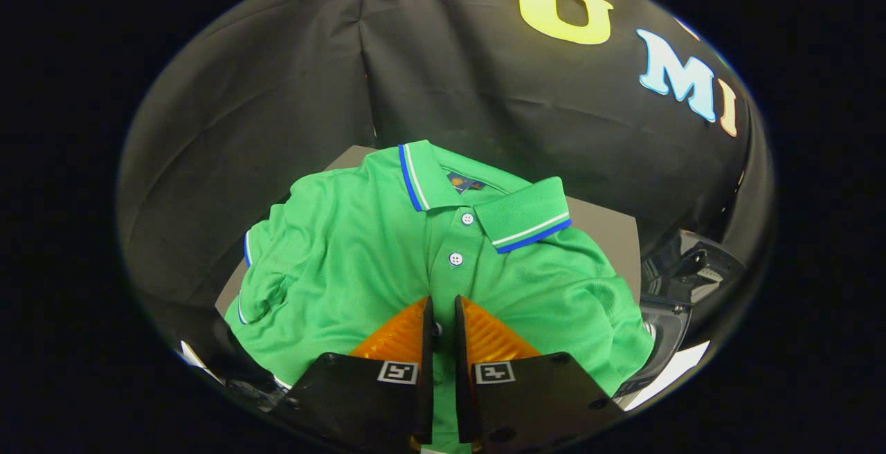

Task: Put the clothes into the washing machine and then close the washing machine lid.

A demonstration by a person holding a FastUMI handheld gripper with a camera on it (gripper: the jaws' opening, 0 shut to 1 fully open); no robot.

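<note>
Shirt: a green polo w/ blue-and-white stripes on the collar and white buttons down the front. It lies spread on a grey desk, collar end far from the tongs, at 12 o'clock. One sleeve is bunched up at about 9 o'clock.

Tongs sit low over the shirt front, right on the button strip. The two fingers are almost together w/ just a thin gap. Green cloth and what looks like a button show in the gap. Looks like they pinch a fold of the shirt, but I can't tell for sure if both fingers press on it.

At about 3 o'clock, past the desk edge, is a dark machine part, prob. the washer. Can't see its lid or hole clearly.

How it will handle, my guess: soft, light, floppy. It won't break. It will hang down and swing when lifted, and sleeves may drag or catch on the desk edge. Thin cloth can slip out of a small pinch. Best spot to hold: the thick button strip near the middle, or a bunched-up fold, so more cloth comes up at once.
</note>
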